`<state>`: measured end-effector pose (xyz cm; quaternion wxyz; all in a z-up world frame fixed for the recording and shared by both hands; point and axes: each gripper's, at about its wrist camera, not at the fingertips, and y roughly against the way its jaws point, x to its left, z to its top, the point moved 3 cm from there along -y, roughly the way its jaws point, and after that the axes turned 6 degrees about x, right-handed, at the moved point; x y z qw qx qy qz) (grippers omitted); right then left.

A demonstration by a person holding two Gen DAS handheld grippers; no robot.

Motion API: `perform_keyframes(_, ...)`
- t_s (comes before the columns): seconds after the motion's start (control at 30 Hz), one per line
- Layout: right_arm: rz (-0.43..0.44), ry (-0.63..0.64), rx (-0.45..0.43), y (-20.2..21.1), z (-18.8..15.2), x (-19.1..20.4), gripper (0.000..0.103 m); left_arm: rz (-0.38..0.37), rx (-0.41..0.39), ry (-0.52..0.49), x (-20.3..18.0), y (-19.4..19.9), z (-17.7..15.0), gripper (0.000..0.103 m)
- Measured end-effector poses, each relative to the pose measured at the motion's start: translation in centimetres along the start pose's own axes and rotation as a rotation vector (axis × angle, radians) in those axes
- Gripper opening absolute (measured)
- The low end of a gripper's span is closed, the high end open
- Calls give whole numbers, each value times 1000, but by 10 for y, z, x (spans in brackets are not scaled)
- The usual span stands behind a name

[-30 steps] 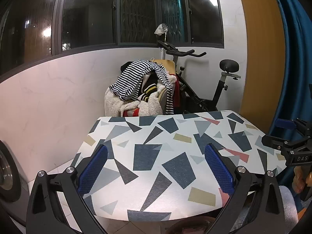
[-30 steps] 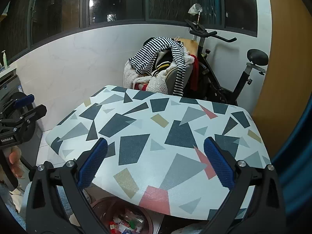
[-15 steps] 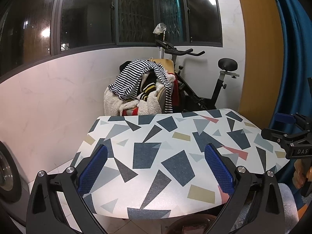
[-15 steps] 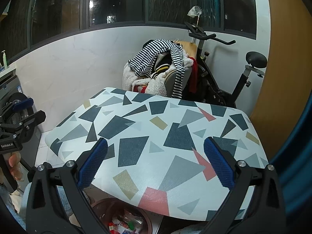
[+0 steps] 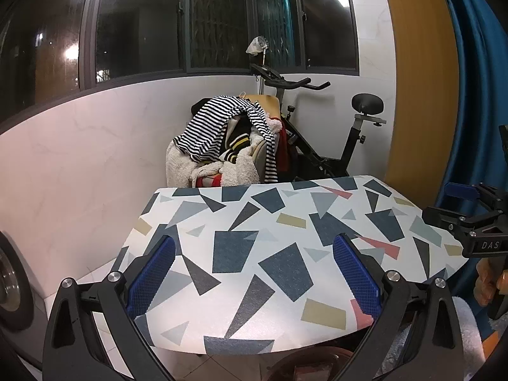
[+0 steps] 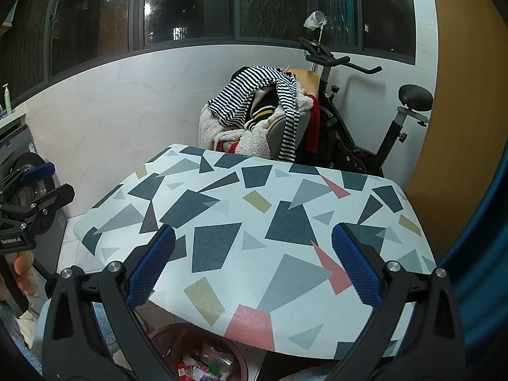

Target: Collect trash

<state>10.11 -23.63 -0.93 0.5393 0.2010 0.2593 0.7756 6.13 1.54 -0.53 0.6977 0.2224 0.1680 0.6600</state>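
Table [image 5: 285, 222] with geometric-print top fills both views, exercise bike [image 6: 365, 120] and clothes-piled chair [image 6: 260, 117] behind it against the wall. Brown trash bin [image 6: 203, 358] sits on the floor under the table's near edge, wrappers and other trash [image 6: 206, 368] inside. Left gripper [image 5: 254, 273] and right gripper [image 6: 254, 270] both hover above the near edge, blue pads spread wide, nothing between them.
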Motion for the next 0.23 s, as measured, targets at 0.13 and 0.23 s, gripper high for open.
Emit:
perform_keyframes(0.13, 1, 0, 3, 0, -1, 0, 97, 11, 2, -9, -2, -1, -1, 97)
perform_keyframes(0.23, 0, -1, 5, 0, -2, 0, 97, 10, 3, -6, -2, -1, -1, 97)
